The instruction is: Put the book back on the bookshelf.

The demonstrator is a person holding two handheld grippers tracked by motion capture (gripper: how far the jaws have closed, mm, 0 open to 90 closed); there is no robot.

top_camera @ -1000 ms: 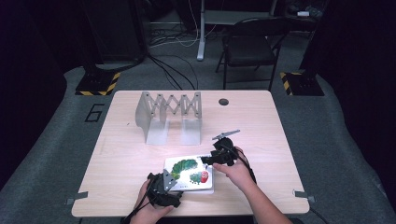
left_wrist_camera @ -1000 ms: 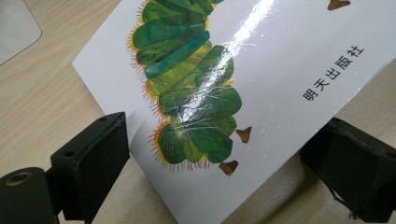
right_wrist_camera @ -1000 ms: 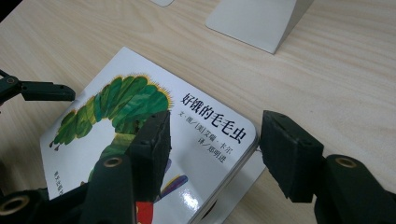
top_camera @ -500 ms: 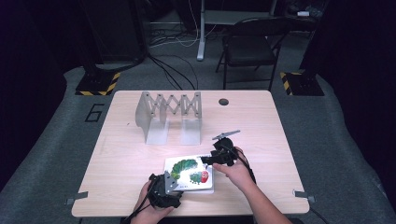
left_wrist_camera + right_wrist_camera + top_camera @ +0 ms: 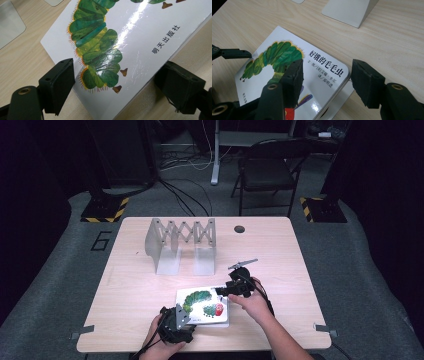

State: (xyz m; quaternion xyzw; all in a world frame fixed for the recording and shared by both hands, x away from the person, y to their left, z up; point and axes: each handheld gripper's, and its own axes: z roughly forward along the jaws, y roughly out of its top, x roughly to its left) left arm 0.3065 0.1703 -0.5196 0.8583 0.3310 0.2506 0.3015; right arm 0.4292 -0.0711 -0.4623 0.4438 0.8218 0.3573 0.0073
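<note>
A white board book [image 5: 202,304] with a green caterpillar on its cover lies near the table's front edge. My left gripper [image 5: 186,316] is at the book's near left corner. In the left gripper view its jaws have just been closing, and the left gripper [image 5: 117,85] now pinches the tilted book [image 5: 130,37], one jaw over the cover and one under the edge. My right gripper [image 5: 222,291] is at the far right corner. In the right gripper view the right gripper [image 5: 325,72] stands open astride the book [image 5: 287,62], with a gap of bare table beside its right jaw.
A grey metal accordion rack [image 5: 181,240] stands on the table [image 5: 280,260] behind the book; its base plates [image 5: 348,10] are close ahead of the right gripper. A dark round hole [image 5: 239,229] sits at the table's back. A folding chair [image 5: 267,165] stands beyond the table.
</note>
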